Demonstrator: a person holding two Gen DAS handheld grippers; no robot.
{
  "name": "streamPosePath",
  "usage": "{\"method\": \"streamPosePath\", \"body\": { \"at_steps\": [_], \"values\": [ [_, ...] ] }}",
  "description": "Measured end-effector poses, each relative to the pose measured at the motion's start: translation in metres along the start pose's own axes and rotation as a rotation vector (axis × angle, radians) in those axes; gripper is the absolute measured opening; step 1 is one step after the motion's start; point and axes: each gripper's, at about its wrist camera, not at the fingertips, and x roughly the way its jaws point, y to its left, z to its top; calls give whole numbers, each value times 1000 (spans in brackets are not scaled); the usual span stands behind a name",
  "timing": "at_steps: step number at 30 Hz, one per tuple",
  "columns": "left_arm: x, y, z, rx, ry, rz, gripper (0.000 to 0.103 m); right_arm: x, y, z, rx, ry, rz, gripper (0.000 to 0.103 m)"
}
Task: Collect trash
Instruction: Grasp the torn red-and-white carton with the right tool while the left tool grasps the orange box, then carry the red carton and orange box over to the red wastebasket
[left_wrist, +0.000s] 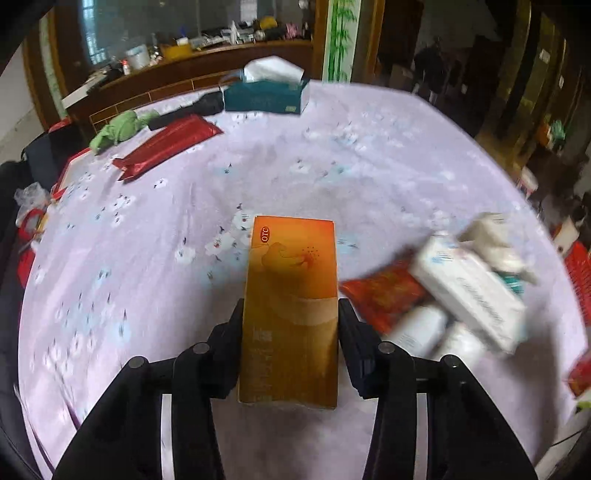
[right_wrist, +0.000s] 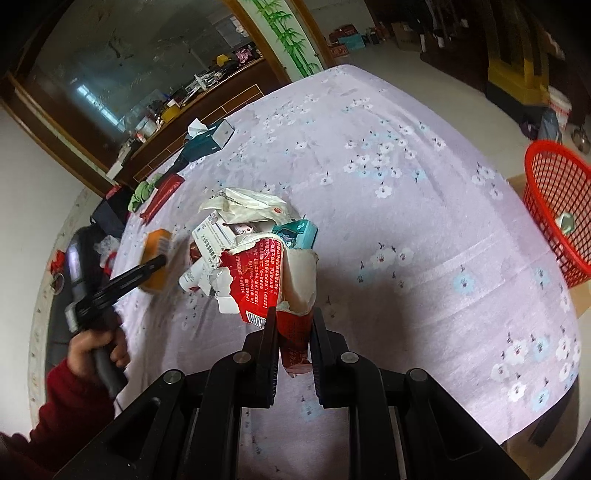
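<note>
The left gripper (left_wrist: 291, 314) holds an orange box (left_wrist: 291, 291) between its two fingers, above the lilac tablecloth (left_wrist: 369, 166). The right gripper (right_wrist: 294, 314) is closed on a torn red packet (right_wrist: 273, 273). The trash pile (right_wrist: 240, 225) lies at 11 o'clock from it, and a red basket (right_wrist: 554, 206) stands at 2 o'clock beside the table.

From my left wrist camera, the trash heap (left_wrist: 458, 295) at the right was smeared by motion blur, so I could not read the print on its white box (left_wrist: 469, 291), and the lower end of the orange box (left_wrist: 291, 314) hid the gap between my left tongs (left_wrist: 291, 314). From my right wrist camera, the torn red packet (right_wrist: 280, 273) covered part of the heap behind it, the red basket (right_wrist: 554, 206) was cut off by the right edge, and the small thing inside it was too small to tell.
</note>
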Motion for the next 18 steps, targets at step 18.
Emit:
{"method": "streamPosePath", "body": {
  "at_steps": [18],
  "values": [
    [-106,-165,-51,191,-160,88,45,-30,-4,2,-68,-72,-22,16]
  ]
}}
